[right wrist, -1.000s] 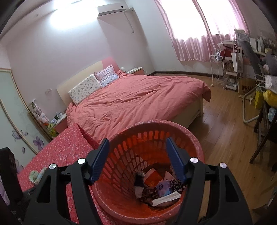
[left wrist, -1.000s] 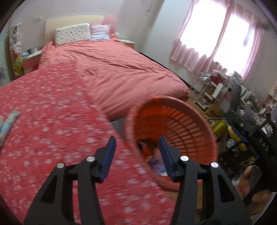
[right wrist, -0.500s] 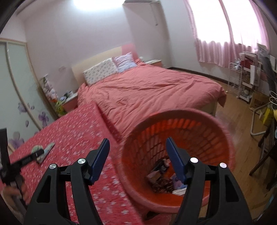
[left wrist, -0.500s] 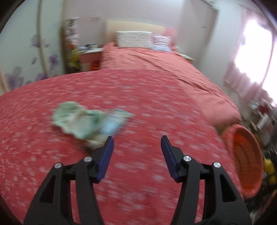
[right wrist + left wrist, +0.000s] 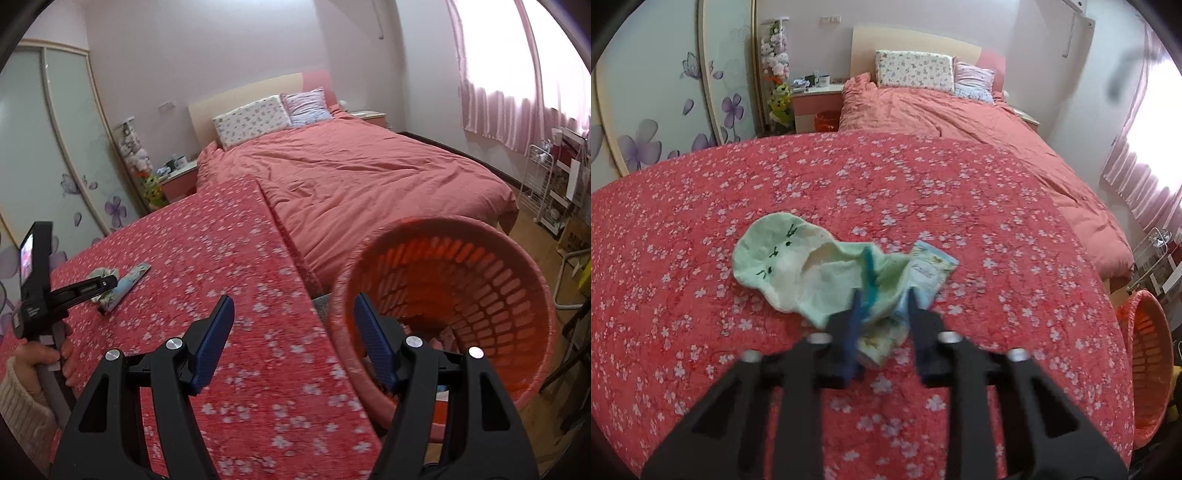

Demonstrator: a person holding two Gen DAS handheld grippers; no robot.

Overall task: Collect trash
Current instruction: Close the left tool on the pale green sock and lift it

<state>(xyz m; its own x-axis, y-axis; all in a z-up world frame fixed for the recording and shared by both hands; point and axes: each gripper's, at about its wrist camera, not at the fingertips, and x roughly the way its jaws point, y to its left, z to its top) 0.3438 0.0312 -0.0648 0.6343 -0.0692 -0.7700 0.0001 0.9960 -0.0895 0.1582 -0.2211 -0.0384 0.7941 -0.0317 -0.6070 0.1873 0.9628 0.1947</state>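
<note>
A pale green sock [image 5: 775,266] with a stitched face lies on the red flowered table cover [image 5: 923,192], overlapping a light blue snack wrapper [image 5: 931,269]. My left gripper [image 5: 882,314] is closing, its blurred jaws pinching the bunched sock cuff and the wrapper's near end. In the right wrist view the left gripper [image 5: 109,283] sits over the sock [image 5: 103,273] and the wrapper [image 5: 131,280]. My right gripper [image 5: 293,301] is open and holds nothing, straddling the table edge and the rim of the orange mesh basket [image 5: 461,295]. The basket [image 5: 1145,369] stands on the floor at the table's right end.
A bed with a salmon duvet [image 5: 369,177] runs behind the table. A nightstand [image 5: 816,99] and a small orange bin [image 5: 825,120] stand by the flowered wardrobe doors [image 5: 665,110]. A wire rack [image 5: 539,184] and clutter line the right wall. A sleeved hand [image 5: 44,354] grips the left tool.
My left gripper swung from the basket across the table to the sock and wrapper, and its jaws narrowed around them. My right gripper drifted left, so the basket now sits off to its right.
</note>
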